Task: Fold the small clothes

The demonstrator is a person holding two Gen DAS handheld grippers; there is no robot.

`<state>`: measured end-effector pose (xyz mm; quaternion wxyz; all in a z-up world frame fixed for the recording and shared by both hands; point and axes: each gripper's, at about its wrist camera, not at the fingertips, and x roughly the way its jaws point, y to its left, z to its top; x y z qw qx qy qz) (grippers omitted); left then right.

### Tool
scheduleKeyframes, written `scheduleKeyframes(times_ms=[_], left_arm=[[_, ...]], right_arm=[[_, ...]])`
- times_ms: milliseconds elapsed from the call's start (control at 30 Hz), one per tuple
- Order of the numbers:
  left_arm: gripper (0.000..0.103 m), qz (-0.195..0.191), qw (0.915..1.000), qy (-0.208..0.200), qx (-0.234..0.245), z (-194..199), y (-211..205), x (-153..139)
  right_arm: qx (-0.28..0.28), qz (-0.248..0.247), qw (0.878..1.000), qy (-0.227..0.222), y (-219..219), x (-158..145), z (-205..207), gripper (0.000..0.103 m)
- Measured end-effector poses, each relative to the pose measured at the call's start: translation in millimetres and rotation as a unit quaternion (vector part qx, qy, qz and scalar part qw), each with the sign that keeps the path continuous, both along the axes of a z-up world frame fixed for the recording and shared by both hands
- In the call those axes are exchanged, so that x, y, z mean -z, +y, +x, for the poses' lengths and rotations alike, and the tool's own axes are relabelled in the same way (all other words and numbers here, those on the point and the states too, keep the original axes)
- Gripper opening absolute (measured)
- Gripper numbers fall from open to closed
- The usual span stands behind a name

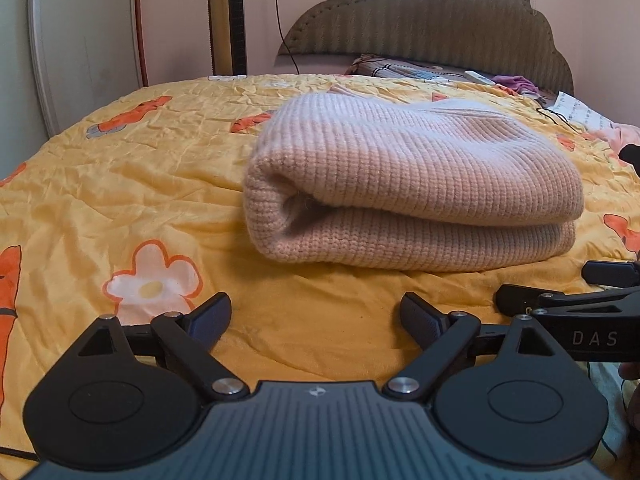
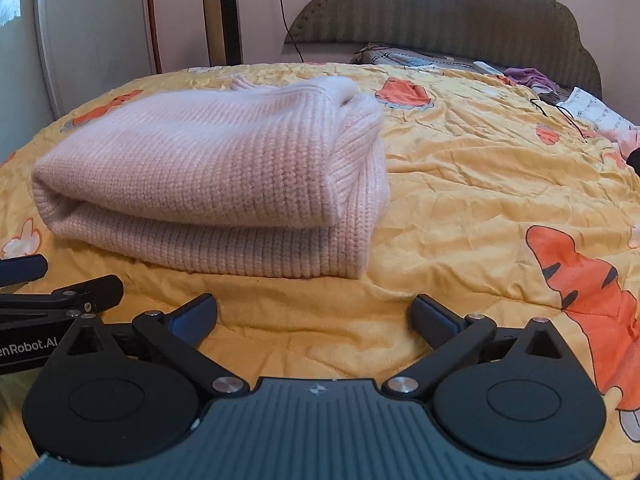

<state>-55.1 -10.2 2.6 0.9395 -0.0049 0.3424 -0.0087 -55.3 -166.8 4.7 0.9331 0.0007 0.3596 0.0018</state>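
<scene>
Both grippers hang spread and empty over a yellow bedspread (image 1: 120,184), side by side and just short of the garment: the left gripper (image 1: 316,316) has its two fingers parted with nothing between them, and the right gripper (image 2: 314,316) matches it, fingers apart over bare cloth. Ahead of them a pink knit sweater (image 1: 412,184) lies on the bed in a thick folded bundle, one rolled fold facing the grippers, a top layer doubled squarely over a lower one, its edges roughly in line. From the right wrist the bundle sits to the left of centre; from the left wrist, slightly to the right, so it lies between the two tools, near but touching neither. Judged from these views, the folding of this piece looks finished or nearly so: no sleeve or hem trails loose on the visible sides, though the far side is hidden. What may remain is a final press or tidy. Behind stand a scalloped headboard (image 1: 424,20) and a tower fan (image 1: 226,16); odd items lie near the pillows.
</scene>
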Motion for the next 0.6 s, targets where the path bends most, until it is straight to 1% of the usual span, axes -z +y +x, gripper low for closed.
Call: scheduleKeyframes(times_ms=[100,167,233,300,333,400,533,600], left_arm=[[0.095,-0.003,1.0000,0.002,0.000,0,1,-1],[0.099,0.001,1.0000,0.007,0.003,3,0,0],[0.103,-0.001,0.9999,0.011,0.008,6,0,0],[0.103,0.003,0.9999,0.012,0.008,6,-2,0],[0.103,0.006,0.9999,0.013,0.008,6,-3,1],[0.103,0.007,0.9999,0.013,0.007,6,-3,1],[0.103,0.006,0.9999,0.013,0.006,6,-3,1],[0.103,0.007,0.9999,0.012,0.007,6,-3,0]], right_arm=[[0.001,0.005,1.000,-0.002,-1,0,-1,0.101],[0.000,0.000,1.000,0.006,1,-1,-1,0.101],[-0.011,-0.003,1.000,0.029,2,-5,0,0.102],[-0.027,-0.006,0.998,0.063,2,-10,6,0.102],[-0.028,-0.004,0.997,0.070,1,-11,7,0.102],[-0.033,-0.002,0.998,0.058,1,-8,4,0.102],[-0.028,0.001,1.000,-0.002,0,1,-12,0.102],[-0.027,0.001,1.000,-0.002,0,1,-13,0.102]])
